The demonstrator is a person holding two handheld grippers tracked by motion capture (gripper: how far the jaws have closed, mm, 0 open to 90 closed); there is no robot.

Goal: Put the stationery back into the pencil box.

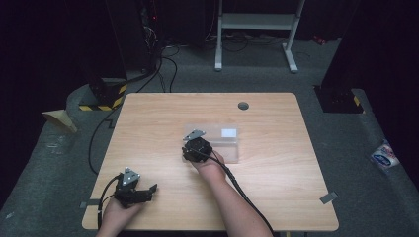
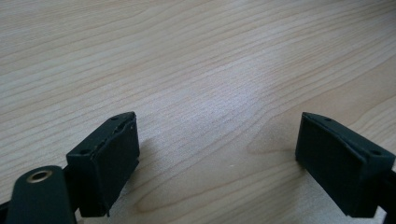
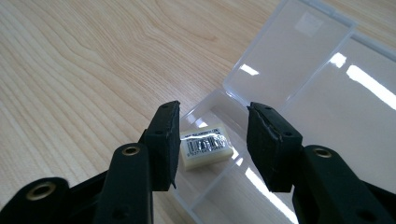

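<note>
In the high view, the right hand-held gripper (image 1: 197, 146) hid the near left part of the clear plastic box (image 1: 228, 148) at the middle of the desk (image 1: 276, 197), and the box's contents were too small to tell. In the right gripper view, the box (image 3: 299, 93) was cut off by the right and bottom edges, and the print on the small white eraser (image 3: 206, 150) between the jaws was too blurred to read. Both forearms ran off the bottom edge of the high view. In the left gripper view, the left hand-held gripper (image 2: 217, 154) was cut off at the bottom edge.
</note>
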